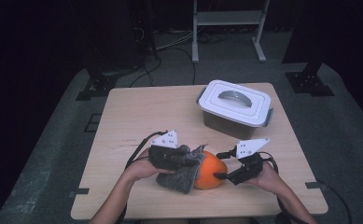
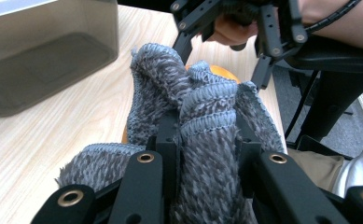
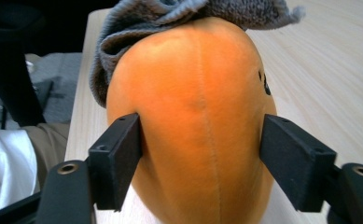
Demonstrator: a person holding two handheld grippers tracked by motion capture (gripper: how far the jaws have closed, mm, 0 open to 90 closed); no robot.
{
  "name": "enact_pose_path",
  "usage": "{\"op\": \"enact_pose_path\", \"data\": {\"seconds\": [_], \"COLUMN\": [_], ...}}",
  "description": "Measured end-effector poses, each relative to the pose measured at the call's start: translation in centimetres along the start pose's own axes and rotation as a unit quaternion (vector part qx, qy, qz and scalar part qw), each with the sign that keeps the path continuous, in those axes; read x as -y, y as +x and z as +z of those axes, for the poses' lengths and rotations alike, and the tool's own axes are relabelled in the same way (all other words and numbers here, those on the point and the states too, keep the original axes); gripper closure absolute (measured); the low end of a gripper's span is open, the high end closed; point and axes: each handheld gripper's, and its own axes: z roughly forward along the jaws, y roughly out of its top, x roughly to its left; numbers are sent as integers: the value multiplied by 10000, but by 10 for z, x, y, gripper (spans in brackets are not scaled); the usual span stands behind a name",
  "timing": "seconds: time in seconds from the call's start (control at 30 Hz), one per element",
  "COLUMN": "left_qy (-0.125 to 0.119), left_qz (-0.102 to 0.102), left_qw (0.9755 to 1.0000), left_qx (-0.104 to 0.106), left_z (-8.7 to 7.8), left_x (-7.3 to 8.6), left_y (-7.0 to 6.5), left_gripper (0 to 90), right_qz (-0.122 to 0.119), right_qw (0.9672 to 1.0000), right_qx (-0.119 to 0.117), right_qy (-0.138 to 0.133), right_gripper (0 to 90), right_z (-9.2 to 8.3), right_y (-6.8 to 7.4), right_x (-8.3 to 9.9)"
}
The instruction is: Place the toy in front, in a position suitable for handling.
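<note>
We look along the left gripper (image 2: 202, 140), whose two black jaws are closed on a fold of grey fuzzy cloth (image 2: 202, 121). The cloth bunches between them and spreads onto the wooden table (image 2: 39, 135) at lower left. We note a sliver of an orange object (image 2: 219, 71) showing above the cloth, mostly covered by it. Beyond it the right gripper (image 2: 226, 51) points toward us, a hand (image 2: 233, 30) behind it. At upper left a translucent grey plastic box (image 2: 44, 51) stands on the table, apart from the cloth.
</note>
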Motion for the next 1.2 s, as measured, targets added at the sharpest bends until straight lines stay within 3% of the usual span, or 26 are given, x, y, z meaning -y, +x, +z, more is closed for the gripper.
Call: {"op": "enact_pose_path", "data": {"seconds": [0.13, 0.2, 0.37, 0.53, 0.63, 0.8, 1.07, 1.2], "left_qy": [3, 16, -44, -129, 138, 72, 7, 128], "left_qz": [50, 68, 128, 389, 531, 403, -7, -107], "left_qw": [10000, 10000, 9999, 9989, 9983, 9991, 10000, 9995], "left_qx": [7, 11, 66, 247, 199, 127, -35, -251], "left_z": [3, 4, 4, 10, 21, 19, 4, -4], "left_x": [-3, -5, -12, -30, -35, -30, -2, 12], "left_y": [-2, -2, -5, -15, -15, -8, 7, 10], "left_gripper": [705, 705, 705, 706, 706, 705, 698, 696], "right_qz": [-177, -155, -179, -282, -385, -270, -211, -174], "right_qw": [9997, 9998, 9997, 9994, 9991, 9994, 9995, 9995], "right_qx": [170, 134, 105, -3, -28, -24, -33, -52], "right_qy": [-4, -65, -86, -195, -175, -220, -236, -249], "right_gripper": [257, 259, 407, 483, 526, 574, 586, 585], "right_z": [-2, -2, 6, 12, 16, 8, 0, -2], "right_y": [7, 7, 5, 4, 7, 1, -5, -7], "right_x": [-6, -7, -9, -9, -11, -1, 6, 8]}}
